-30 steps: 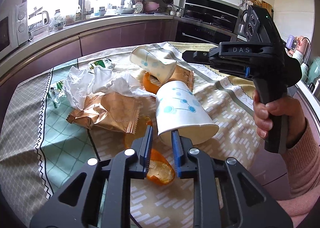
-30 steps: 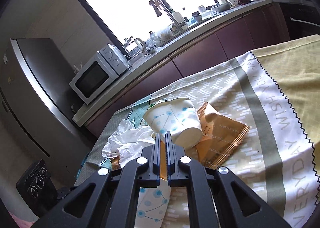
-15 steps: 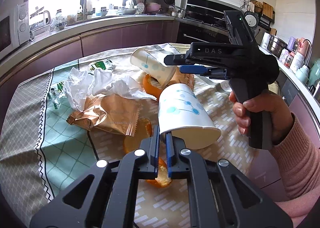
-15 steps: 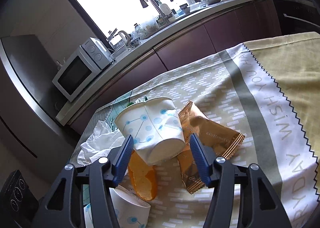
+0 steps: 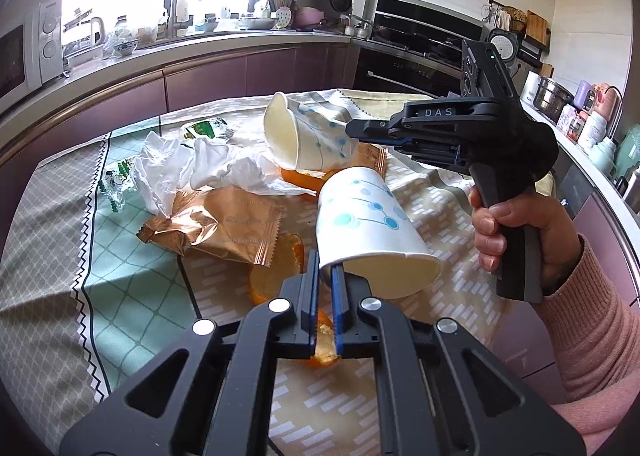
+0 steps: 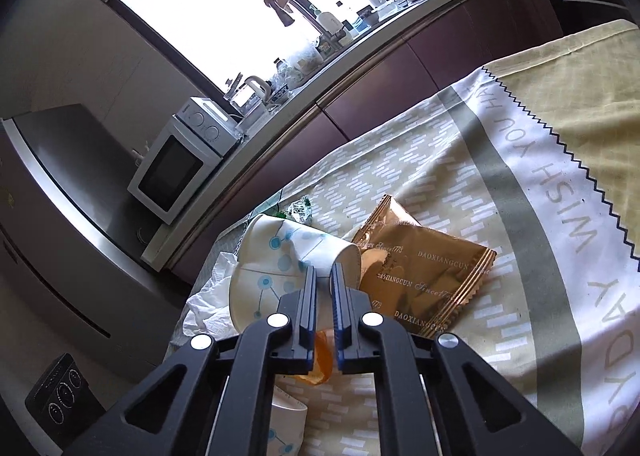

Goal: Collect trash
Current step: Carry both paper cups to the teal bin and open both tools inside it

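tablecloth [image 5: 132, 296] strewn: tissue [image 5: 192, 170], gold wrapper [image 5: 224, 224], peel [image 5: 272, 276] beside cups [image 5: 360, 220].

Orange peel [image 5: 276, 276] lies partly hidden beneath cup [image 5: 368, 224].

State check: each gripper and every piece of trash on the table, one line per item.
left gripper: shut on the near paper cup's rim
right gripper: shut on the far paper cup's base rim
near paper cup: held tilted, mouth toward camera
far paper cup: held on its side, dented
gold snack wrapper: torn, crumpled, flat on cloth
second gold wrapper: torn open, flat
tissue: crumpled
orange peel: loose on tablecloth
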